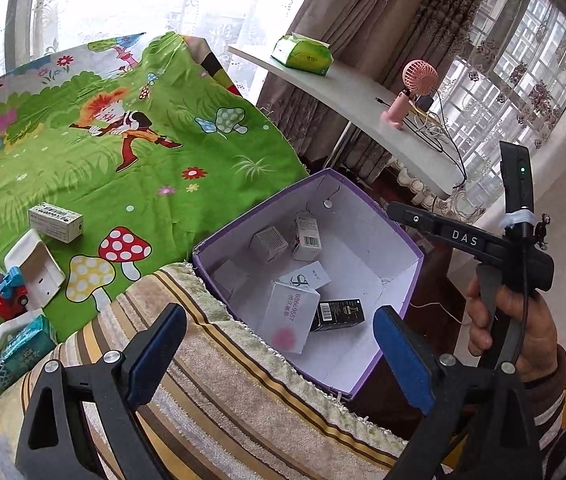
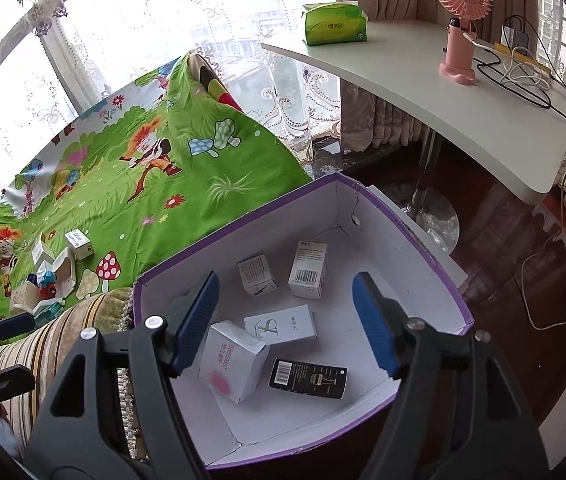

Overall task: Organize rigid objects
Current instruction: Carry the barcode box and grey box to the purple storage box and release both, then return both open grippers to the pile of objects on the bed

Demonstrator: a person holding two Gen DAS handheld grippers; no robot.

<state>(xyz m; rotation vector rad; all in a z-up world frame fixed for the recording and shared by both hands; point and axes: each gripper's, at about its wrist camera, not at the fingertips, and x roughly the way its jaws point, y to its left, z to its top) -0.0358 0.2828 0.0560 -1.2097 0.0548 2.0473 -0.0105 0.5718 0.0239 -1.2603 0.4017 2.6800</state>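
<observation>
A purple open box (image 1: 367, 196) (image 2: 415, 232) with white inside stands beside the bed. It holds several small cartons, among them a white one with red print (image 1: 289, 316) (image 2: 233, 360) and a black one (image 1: 339, 314) (image 2: 309, 378). My left gripper (image 1: 279, 356) is open and empty over the striped cushion (image 1: 219, 392), near the box's corner. My right gripper (image 2: 285, 320) is open and empty just above the box. More cartons (image 1: 55, 222) (image 2: 79, 243), a white tray (image 1: 37, 266) and a red toy (image 1: 11, 292) lie on the green cartoon sheet (image 1: 123, 160).
A white curved desk (image 2: 463, 112) (image 1: 379, 120) at the right carries a green tissue pack (image 2: 335, 24), a pink fan (image 2: 461, 20) and cables. The right gripper's handle and the hand on it (image 1: 511, 312) show in the left wrist view. Curtained windows lie behind.
</observation>
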